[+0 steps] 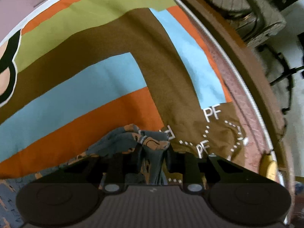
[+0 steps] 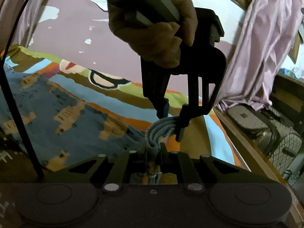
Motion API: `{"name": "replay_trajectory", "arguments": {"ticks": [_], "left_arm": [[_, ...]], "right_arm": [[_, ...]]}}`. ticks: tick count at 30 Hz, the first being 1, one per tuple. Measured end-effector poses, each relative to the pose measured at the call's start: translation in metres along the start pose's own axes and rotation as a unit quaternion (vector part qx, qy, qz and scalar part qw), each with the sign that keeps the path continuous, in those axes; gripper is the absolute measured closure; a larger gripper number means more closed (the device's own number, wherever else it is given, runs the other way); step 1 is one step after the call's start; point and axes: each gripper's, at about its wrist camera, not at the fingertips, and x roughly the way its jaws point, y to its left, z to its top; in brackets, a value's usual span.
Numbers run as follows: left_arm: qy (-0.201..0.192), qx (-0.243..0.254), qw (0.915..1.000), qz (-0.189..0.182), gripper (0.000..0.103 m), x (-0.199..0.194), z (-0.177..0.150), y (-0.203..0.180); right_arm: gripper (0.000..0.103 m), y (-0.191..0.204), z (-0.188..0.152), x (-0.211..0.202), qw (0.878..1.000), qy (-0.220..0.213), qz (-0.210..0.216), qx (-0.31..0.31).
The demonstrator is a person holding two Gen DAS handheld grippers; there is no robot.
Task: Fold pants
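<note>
The pants (image 2: 62, 114) are blue-grey with tan printed patches and lie spread over a striped bedsheet (image 2: 121, 102). My right gripper (image 2: 153, 152) is shut on a bunched edge of the pants. My left gripper (image 2: 171, 125), held by a hand, is just ahead in the right wrist view and pinches the same bunched edge. In the left wrist view my left gripper (image 1: 152, 148) is shut on a gathered fold of the pants (image 1: 133, 138), lifted above the sheet (image 1: 95, 79).
The bed's brown wooden edge (image 1: 252, 87) with a white cord runs along the right. A fan (image 2: 285, 148) and dark clutter sit beyond it. A pink curtain (image 2: 262, 43) hangs at the right. A pink wall (image 2: 79, 38) is behind the bed.
</note>
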Motion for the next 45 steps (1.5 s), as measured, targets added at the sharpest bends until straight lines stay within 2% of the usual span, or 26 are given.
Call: {"name": "replay_trajectory", "arguments": {"ticks": [5,9,16,21,22,24,27,29,31,33,35,39,45], "left_arm": [[-0.015,-0.018,0.9982,-0.055,0.077,-0.033,-0.027,0.047],[-0.035,-0.034,0.9948,-0.090,0.077,-0.057,-0.062,0.100],[-0.063,-0.068,0.9892,-0.113,0.077,-0.061,-0.107,0.186],[-0.071,-0.054,0.9898,-0.111,0.075,-0.036,-0.127,0.221],[-0.071,-0.058,0.9893,-0.114,0.074,-0.031,-0.131,0.227],[-0.074,-0.060,0.9872,-0.128,0.062,-0.027,-0.137,0.239],[-0.085,-0.059,0.9828,-0.153,0.052,-0.026,-0.144,0.249],[-0.089,-0.066,0.9804,-0.163,0.052,-0.026,-0.146,0.255],[-0.095,-0.079,0.9777,-0.170,0.055,-0.024,-0.149,0.259],[-0.102,-0.090,0.9775,-0.161,0.072,-0.022,-0.151,0.262],[-0.102,-0.098,0.9773,-0.157,0.077,-0.018,-0.153,0.266],[-0.112,-0.092,0.9768,-0.158,0.085,-0.020,-0.153,0.264],[-0.112,-0.061,0.9800,-0.153,0.087,-0.032,-0.150,0.261]], "right_arm": [[0.091,0.026,0.021,-0.016,0.999,-0.015,0.035,-0.017],[0.091,0.056,0.037,-0.024,0.996,-0.026,0.072,-0.039],[0.091,0.111,0.053,-0.017,0.988,-0.009,0.129,-0.079],[0.091,0.140,0.047,-0.001,0.984,0.032,0.160,-0.072],[0.091,0.144,0.044,0.002,0.983,0.042,0.163,-0.069],[0.090,0.150,0.040,0.007,0.983,0.057,0.163,-0.063],[0.087,0.155,0.036,0.009,0.984,0.058,0.157,-0.059],[0.086,0.156,0.035,0.009,0.985,0.059,0.150,-0.058],[0.086,0.157,0.037,0.010,0.986,0.062,0.145,-0.055],[0.085,0.154,0.038,0.007,0.987,0.064,0.141,-0.050],[0.085,0.152,0.040,0.007,0.987,0.067,0.138,-0.043],[0.085,0.152,0.045,0.009,0.988,0.077,0.130,-0.030],[0.090,0.155,0.053,0.004,0.991,0.072,0.112,-0.030]]}}
